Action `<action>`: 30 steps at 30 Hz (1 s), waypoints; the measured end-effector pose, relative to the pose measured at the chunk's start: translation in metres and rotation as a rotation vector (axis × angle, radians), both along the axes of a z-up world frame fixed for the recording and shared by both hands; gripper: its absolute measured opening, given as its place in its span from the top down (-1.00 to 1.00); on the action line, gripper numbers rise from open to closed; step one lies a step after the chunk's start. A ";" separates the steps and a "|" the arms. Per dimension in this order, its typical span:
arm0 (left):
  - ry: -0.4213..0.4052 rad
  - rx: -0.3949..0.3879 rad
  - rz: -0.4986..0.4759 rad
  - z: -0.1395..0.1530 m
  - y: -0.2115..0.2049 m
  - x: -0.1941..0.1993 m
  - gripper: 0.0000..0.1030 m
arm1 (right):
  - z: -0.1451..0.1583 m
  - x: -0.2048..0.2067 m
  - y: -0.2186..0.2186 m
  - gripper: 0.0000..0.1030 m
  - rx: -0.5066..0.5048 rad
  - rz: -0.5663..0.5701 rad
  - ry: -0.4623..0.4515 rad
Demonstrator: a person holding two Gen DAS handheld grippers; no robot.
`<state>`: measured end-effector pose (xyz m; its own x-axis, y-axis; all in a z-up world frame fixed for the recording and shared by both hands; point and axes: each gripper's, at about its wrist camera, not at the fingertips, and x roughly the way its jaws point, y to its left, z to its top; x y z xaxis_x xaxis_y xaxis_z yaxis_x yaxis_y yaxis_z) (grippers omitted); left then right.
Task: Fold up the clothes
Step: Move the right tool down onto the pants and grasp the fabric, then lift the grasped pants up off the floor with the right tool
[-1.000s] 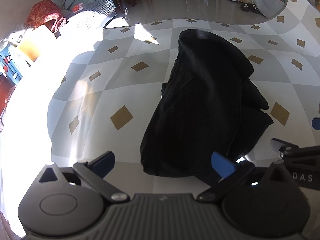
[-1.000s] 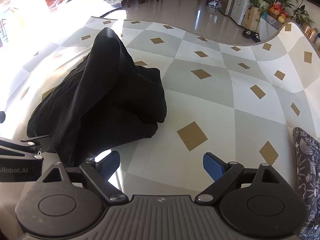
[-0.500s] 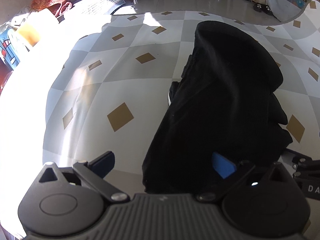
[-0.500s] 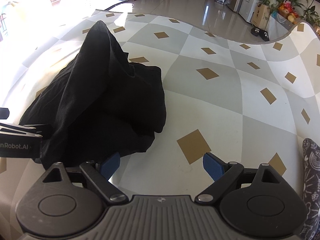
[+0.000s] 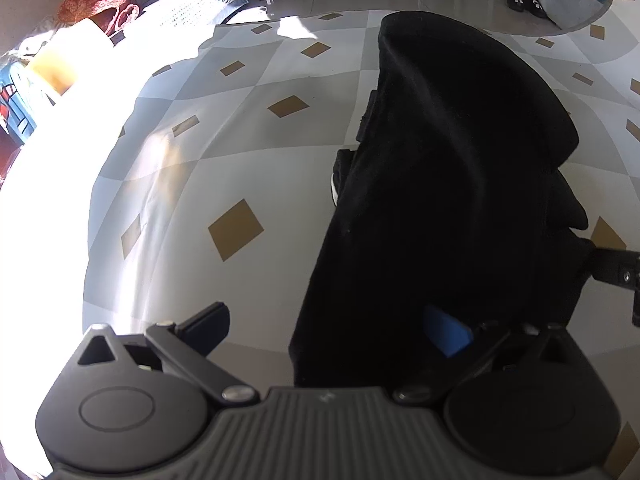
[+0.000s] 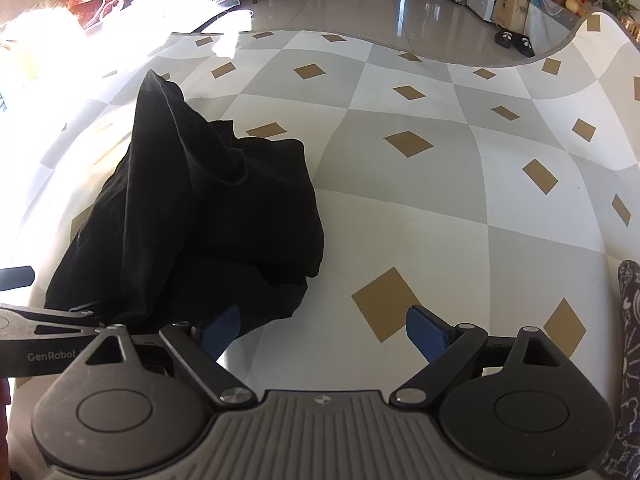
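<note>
A black garment (image 5: 452, 184) lies bunched on the checked worktop (image 6: 400, 200). Both claws, left claw (image 5: 332, 328) and right claw (image 6: 324, 330), are wide apart (holding nothing)

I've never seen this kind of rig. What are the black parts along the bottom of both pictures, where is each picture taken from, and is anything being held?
Each picture comes from a fisheye camera on a hand-held gripper, looking forward along its two blue-padded fingers; a person carries one in each hand. The black shapes along the bottom are the tools' own bodies. A crumpled black garment lies on a checked cloth. The left hand-held gripper is open, its near hem lying between the fingers, not pinched. The right hand-held gripper is open too, at the garment's other side, one finger against the fabric's edge. Nothing is held yet.
</note>
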<state>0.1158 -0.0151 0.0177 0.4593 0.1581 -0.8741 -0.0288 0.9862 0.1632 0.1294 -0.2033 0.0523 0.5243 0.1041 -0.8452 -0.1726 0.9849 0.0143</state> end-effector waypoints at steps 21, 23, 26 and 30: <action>0.054 0.000 0.012 -0.012 0.006 -0.001 -1.00 | 0.002 0.022 0.024 -0.75 0.318 0.047 -0.088; 0.057 -0.001 0.010 -0.011 0.006 -0.002 -1.00 | -0.003 0.026 0.026 -0.75 0.342 0.040 -0.080; 0.063 -0.006 0.011 -0.012 0.007 -0.002 -1.00 | -0.008 0.029 0.032 -0.67 0.324 0.038 -0.094; 0.068 -0.010 0.010 -0.012 0.007 -0.003 -1.00 | -0.011 0.028 0.038 -0.22 0.339 0.074 -0.122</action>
<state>0.1132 -0.0079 0.0057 0.3970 0.1533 -0.9049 -0.0274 0.9875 0.1553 0.1579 -0.1649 0.0409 0.5999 0.4088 -0.6878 -0.2640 0.9126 0.3122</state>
